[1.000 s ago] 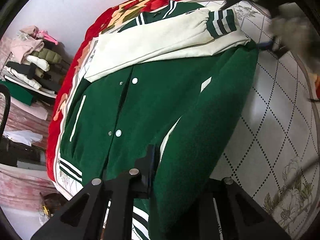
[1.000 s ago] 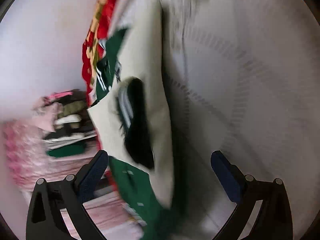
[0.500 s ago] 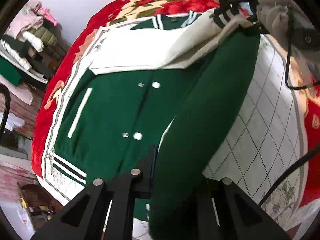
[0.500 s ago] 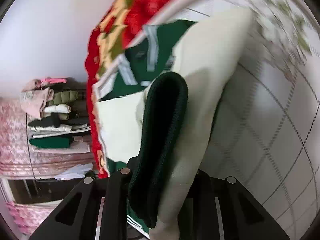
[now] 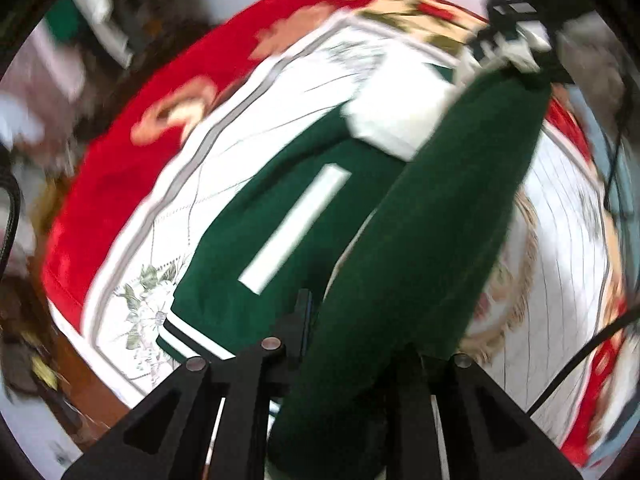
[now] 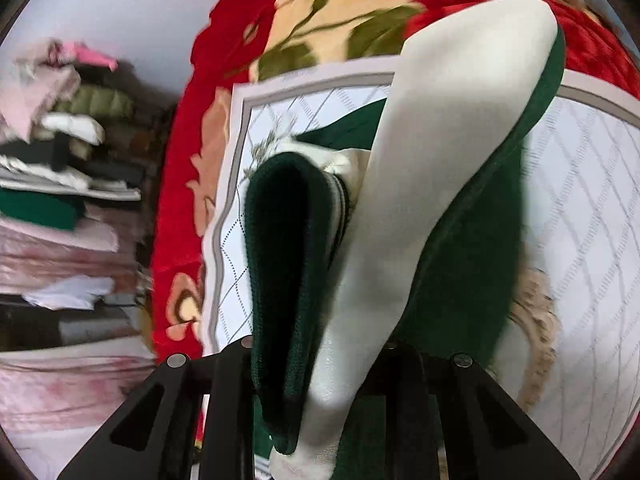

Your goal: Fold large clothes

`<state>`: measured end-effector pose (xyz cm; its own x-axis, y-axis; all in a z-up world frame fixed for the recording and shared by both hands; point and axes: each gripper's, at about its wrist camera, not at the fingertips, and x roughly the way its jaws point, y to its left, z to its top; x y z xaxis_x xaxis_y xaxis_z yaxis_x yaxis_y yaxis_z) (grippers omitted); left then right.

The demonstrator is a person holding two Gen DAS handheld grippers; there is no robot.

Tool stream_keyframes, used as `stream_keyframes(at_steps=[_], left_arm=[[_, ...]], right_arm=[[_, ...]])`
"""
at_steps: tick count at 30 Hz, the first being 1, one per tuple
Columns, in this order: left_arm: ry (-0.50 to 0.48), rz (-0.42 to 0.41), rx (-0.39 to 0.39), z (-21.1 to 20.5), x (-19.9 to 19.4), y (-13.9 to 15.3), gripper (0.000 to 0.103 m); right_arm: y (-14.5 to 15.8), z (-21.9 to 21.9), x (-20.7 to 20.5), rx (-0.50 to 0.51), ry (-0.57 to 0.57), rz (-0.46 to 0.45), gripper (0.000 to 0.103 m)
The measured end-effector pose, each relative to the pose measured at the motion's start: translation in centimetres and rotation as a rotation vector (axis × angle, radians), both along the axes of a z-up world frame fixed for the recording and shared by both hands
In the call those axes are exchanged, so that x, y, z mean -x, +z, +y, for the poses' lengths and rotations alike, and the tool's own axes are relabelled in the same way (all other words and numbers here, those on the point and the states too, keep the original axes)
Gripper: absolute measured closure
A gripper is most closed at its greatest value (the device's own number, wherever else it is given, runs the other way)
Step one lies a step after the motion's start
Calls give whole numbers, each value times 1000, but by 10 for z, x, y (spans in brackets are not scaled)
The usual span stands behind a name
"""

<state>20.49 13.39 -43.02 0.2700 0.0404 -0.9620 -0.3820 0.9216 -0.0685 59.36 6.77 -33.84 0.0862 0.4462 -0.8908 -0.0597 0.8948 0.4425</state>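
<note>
A green varsity jacket (image 5: 280, 216) with cream sleeves and striped cuffs lies on a white quilted bedspread (image 5: 256, 96). My left gripper (image 5: 344, 364) is shut on a green fold of the jacket's hem side and holds it lifted above the bed. My right gripper (image 6: 316, 360) is shut on the jacket's cream sleeve (image 6: 420, 184) and dark green cuff (image 6: 280, 264), also lifted. The right gripper (image 5: 516, 28) shows at the top right of the left wrist view, holding the far end of the same raised fold.
A red floral blanket (image 6: 328, 28) lies under the bedspread. Shelves with stacked folded clothes (image 6: 60, 152) stand to the left of the bed. A black cable (image 5: 580, 364) hangs at the right of the left wrist view.
My right gripper closed on the sleeve and cuff. Both grippers lifted the jacket's right half and carried it left over the body, so the snap buttons are now hidden.
</note>
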Motion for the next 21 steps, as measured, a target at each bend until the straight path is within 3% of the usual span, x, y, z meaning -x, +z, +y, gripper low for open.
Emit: stream_keyframes(at_steps=[3, 5, 6, 7, 8, 10, 12, 14, 16, 21], left_arm=[[115, 33, 142, 58, -2, -35, 79], [195, 33, 175, 88, 6, -47, 68], [226, 24, 180, 98, 11, -48, 63], [257, 16, 182, 109, 17, -48, 51], [298, 4, 175, 121, 24, -47, 40], [389, -10, 149, 143, 45, -42, 33], [466, -5, 135, 158, 67, -38, 33], [530, 2, 138, 163, 90, -36, 33], [555, 13, 147, 157, 102, -34, 33], [493, 76, 192, 121, 94, -63, 33]], right_arm=[[-47, 43, -14, 50, 4, 63, 77], [-78, 65, -20, 41, 10, 135, 64], [-91, 72, -20, 15, 13, 164, 51], [-101, 77, -22, -21, 14, 190, 39], [-110, 82, -24, -62, 17, 210, 35], [-120, 84, -23, -186, 28, 252, 31], [-121, 79, -20, -319, 46, 285, 31], [-111, 60, -12, -378, 58, 259, 31], [-98, 33, -5, -365, 60, 197, 31], [-71, -57, 8, -150, -7, 1, 31]])
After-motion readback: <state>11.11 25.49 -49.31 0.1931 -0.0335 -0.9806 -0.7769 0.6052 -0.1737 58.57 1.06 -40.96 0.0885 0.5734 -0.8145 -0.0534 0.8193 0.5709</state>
